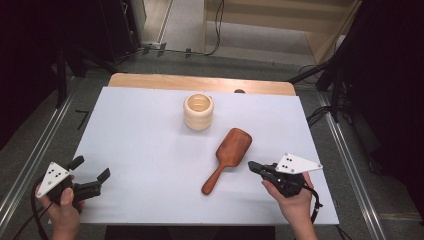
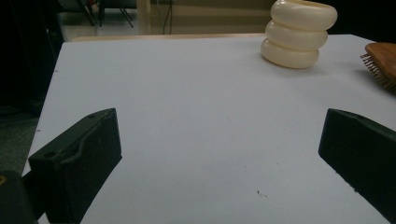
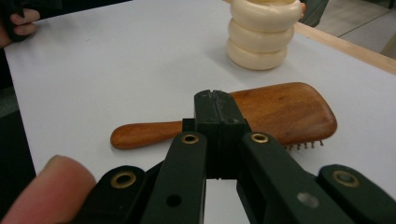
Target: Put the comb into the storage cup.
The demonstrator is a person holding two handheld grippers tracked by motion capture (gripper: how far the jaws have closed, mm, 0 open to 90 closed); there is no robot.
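A wooden hairbrush [image 1: 231,147] lies bristles down on the white table top [image 1: 145,135], its handle pointing toward the near edge. Beyond it stands a cream ribbed cup [image 1: 198,111], upright. My right gripper [image 1: 253,167] hovers just right of the brush with its jaws pressed together and nothing between them. In the right gripper view the shut jaws [image 3: 215,100] stand in front of the brush [image 3: 285,109], with the cup [image 3: 260,35] behind. My left gripper [image 1: 90,169] rests at the near left corner, wide open and empty. The left gripper view [image 2: 219,158] faces the cup [image 2: 299,35] and the brush bristles [image 2: 383,65].
A bare wooden strip [image 1: 200,82] edges the table's far side. Dark stands and cables surround the table on a grey floor. The person's other hand [image 3: 18,21] shows at the top left of the right gripper view.
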